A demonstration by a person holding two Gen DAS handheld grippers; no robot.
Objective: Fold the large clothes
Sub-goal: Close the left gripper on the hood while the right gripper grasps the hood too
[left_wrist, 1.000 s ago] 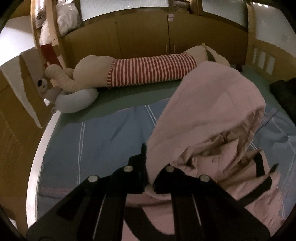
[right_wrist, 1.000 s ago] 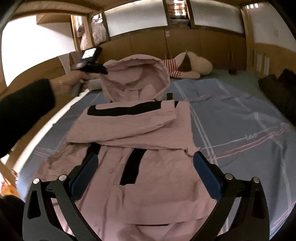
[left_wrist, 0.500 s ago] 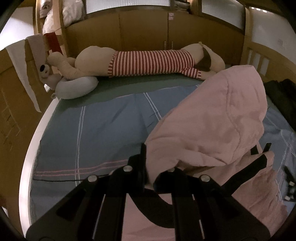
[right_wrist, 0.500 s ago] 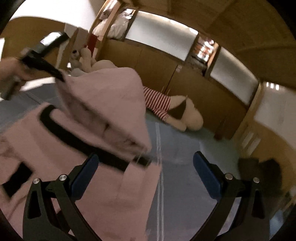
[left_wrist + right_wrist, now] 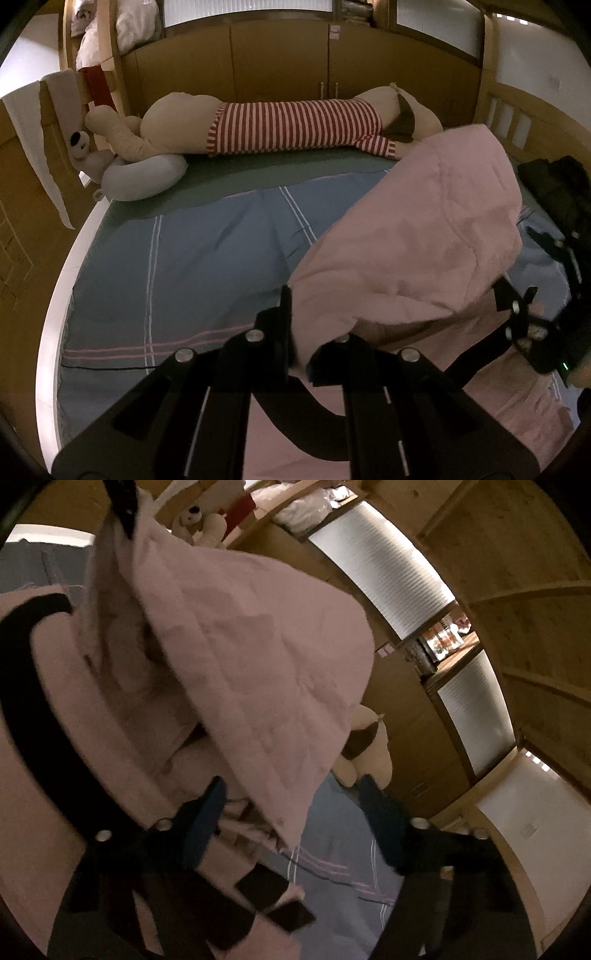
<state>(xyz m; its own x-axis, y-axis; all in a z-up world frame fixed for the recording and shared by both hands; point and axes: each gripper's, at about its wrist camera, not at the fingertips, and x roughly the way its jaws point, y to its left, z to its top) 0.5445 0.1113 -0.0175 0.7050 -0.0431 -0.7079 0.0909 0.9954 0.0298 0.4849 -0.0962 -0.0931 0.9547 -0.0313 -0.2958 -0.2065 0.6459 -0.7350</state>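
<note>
Left claw pinched shut on edge of pink hood, holding it up over pink coat. Right claw wide open, hood edge between its fingers, not gripped. Coat lies on blue bed sheet. Striped plush toy behind.

The pink jacket looks like soft, matt quilted cloth; the bedsheet is smooth woven fabric; the cabinets appear to be matt wood.

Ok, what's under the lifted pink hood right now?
Under the pink hood, the jacket's body with its black band shows, and blue striped bedsheet beyond the hood's edge. What lies deeper beneath the hood is covered.
</note>
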